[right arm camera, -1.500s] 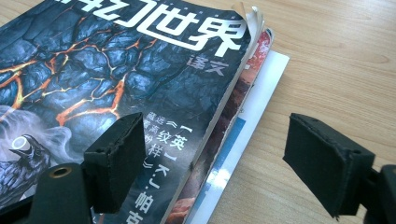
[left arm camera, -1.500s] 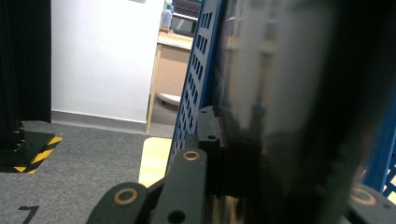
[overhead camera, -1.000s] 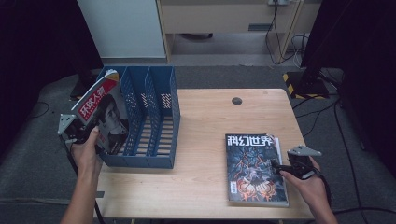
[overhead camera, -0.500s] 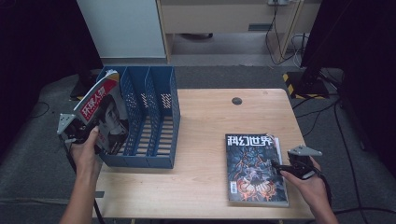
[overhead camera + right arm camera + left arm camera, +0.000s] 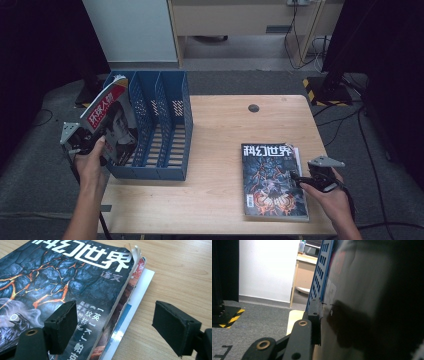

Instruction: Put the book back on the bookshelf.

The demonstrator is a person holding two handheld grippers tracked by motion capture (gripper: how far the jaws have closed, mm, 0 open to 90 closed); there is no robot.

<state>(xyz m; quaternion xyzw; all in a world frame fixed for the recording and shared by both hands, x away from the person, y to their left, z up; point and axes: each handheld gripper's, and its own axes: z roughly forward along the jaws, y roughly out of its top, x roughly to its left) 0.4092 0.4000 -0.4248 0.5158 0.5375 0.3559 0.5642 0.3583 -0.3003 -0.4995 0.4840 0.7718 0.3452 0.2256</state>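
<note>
We are filing magazines into the blue perforated plastic file rack [image 5: 165, 125] at the left of the high view, and the step in hand is the letting-go of the first one. The red-and-white magazine with a portrait cover [image 5: 112, 125] stands in the rack's leftmost compartment, its long axis running up out of the slot and leaning toward the upper left of the frame, title edge uppermost and cover facing us. The left gripper [image 5: 80, 145] sits at its lower left edge; its jaws have just been opening, and in the left gripper view one black jaw lies flat against the grey back cover [image 5: 352, 315] while the other is hidden behind the page, so we judge the grip to be easing off, though we cannot tell whether the pads press at all.

At the lower right, the right gripper [image 5: 120, 325] hangs with its jaws spread wide and nothing between them, straddling the right-hand edge of the dark lava-patterned magazine [image 5: 65, 277] that tops a small flat stack on the pale wooden table [image 5: 220, 130]. That magazine lies with its long axis running from the bottom of the frame upward, title at the far end.

Next, we judge, the left must back clear without tipping the filed magazine, and the right must close on the top cover's edge alone.
</note>
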